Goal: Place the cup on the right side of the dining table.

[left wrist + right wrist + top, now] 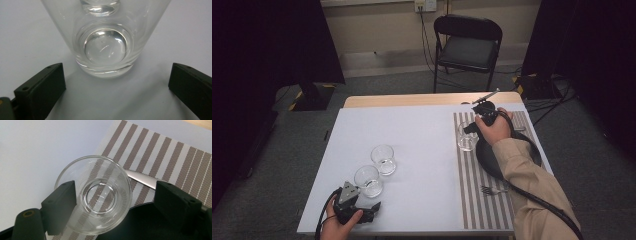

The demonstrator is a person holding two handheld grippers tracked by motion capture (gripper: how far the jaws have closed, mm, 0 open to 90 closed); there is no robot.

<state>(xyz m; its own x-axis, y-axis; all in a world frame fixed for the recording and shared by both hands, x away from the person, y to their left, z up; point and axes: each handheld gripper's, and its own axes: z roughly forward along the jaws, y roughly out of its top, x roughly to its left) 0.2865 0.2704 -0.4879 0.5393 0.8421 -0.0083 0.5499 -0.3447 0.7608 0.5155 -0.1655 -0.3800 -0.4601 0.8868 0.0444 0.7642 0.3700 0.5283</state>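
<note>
A clear empty glass (467, 136) stands on the left edge of a striped placemat (472, 190). My right gripper (469, 131) is over it from the far side. In the right gripper view the glass (100, 195) sits between the open jaws of the gripper (116, 188); the left jaw is against its wall and the right jaw stands well clear. Two more empty glasses (383, 159) (368, 180) stand side by side on the white table (422, 125). My left gripper (371, 204) lies low at the near edge. Its jaws (117, 75) are open just short of the nearer glass (105, 47).
A black plate (487, 160) lies on the placemat under the right forearm, with a fork (493, 189) nearer the front. A silver utensil handle (142, 180) lies on the mat (160, 150) beside the glass. A black folding chair (467, 45) stands beyond the table.
</note>
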